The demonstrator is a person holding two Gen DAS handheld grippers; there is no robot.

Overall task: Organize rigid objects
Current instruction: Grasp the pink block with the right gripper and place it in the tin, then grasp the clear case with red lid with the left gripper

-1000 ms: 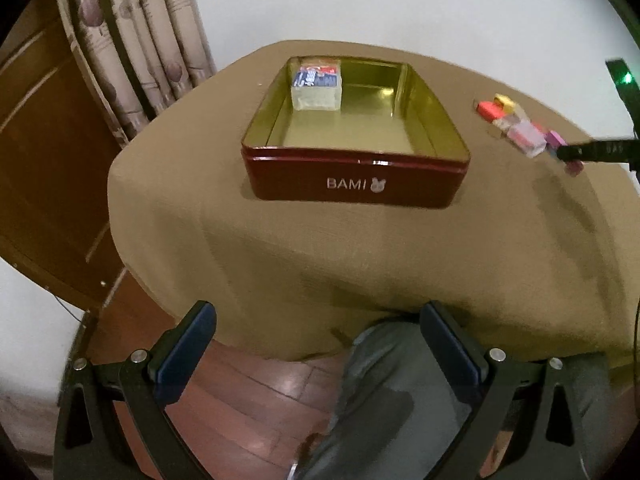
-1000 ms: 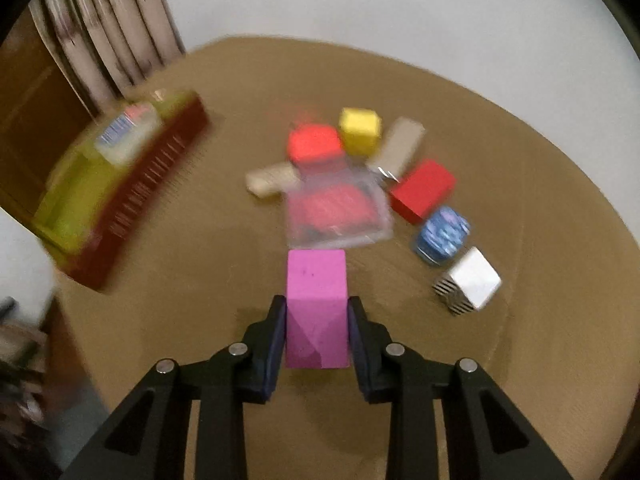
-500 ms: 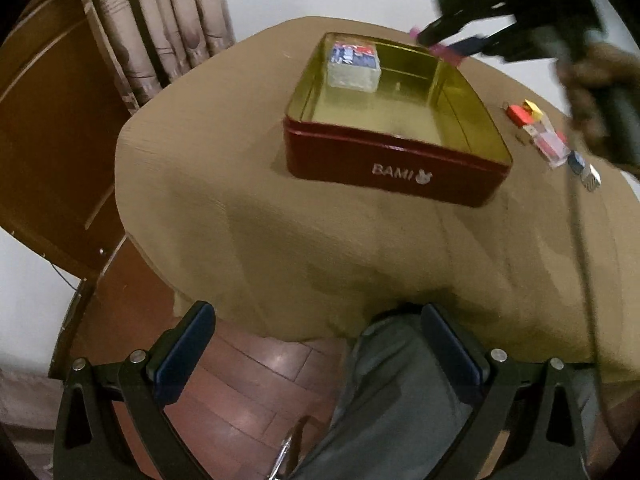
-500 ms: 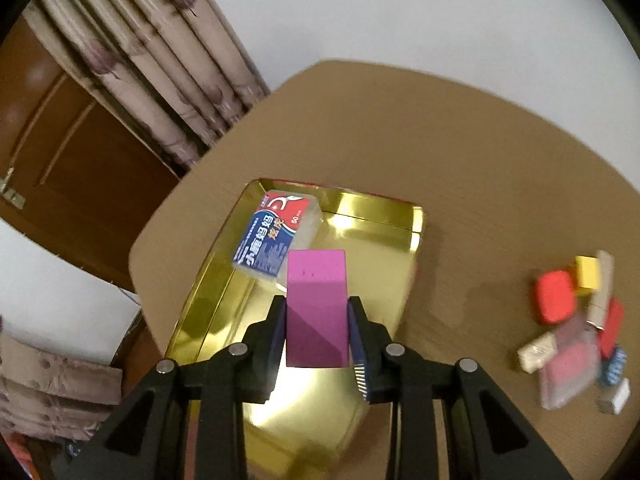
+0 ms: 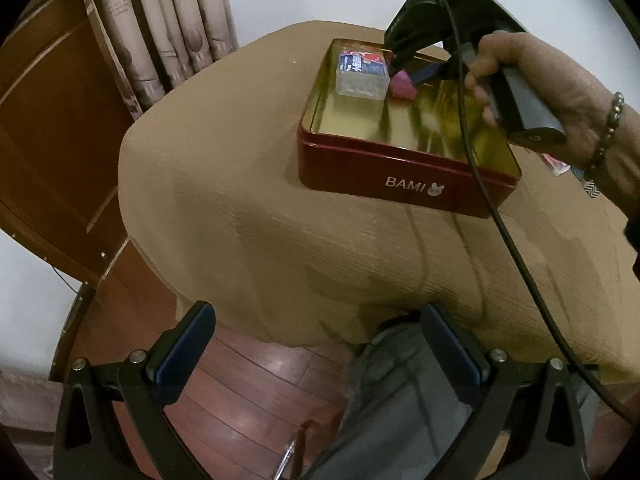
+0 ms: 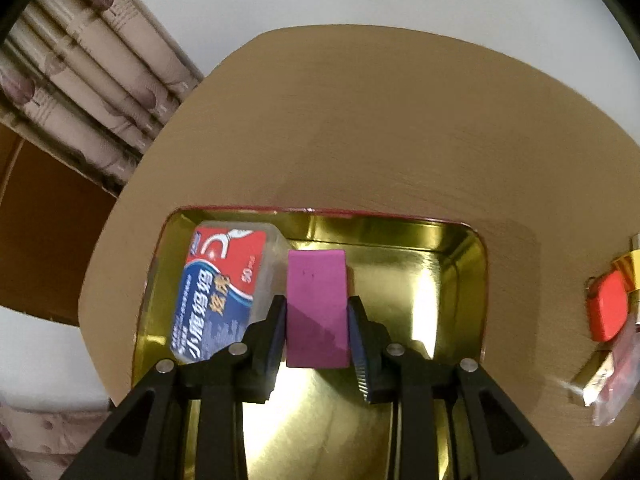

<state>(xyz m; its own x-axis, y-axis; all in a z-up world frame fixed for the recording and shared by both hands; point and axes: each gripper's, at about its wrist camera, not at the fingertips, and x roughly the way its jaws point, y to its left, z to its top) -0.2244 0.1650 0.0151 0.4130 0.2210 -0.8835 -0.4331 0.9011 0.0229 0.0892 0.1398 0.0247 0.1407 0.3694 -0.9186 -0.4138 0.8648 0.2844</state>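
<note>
My right gripper (image 6: 317,322) is shut on a magenta block (image 6: 316,304), held low inside the red tin (image 6: 482,264) with the gold lining. The block hangs just right of a clear floss box (image 6: 220,292) with a red and blue label that lies in the tin's far left corner. In the left wrist view the same block (image 5: 402,85) shows beside the floss box (image 5: 362,74), with a hand (image 5: 536,80) holding the right gripper over the tin (image 5: 400,184). My left gripper (image 5: 316,356) stands open off the table's near edge, with nothing between its fingers.
A cluster of small objects lies on the tan tablecloth right of the tin: a red case (image 6: 606,306), a yellow block (image 6: 634,266), a clear packet (image 6: 616,376). Curtains (image 5: 160,20) and a wooden door stand at the back left. A person's grey-trousered leg (image 5: 400,400) is below the table edge.
My right gripper carried the magenta block from above the pile of small objects leftward over the tin and down into it beside the floss box. The left gripper's view shifted only slightly.
</note>
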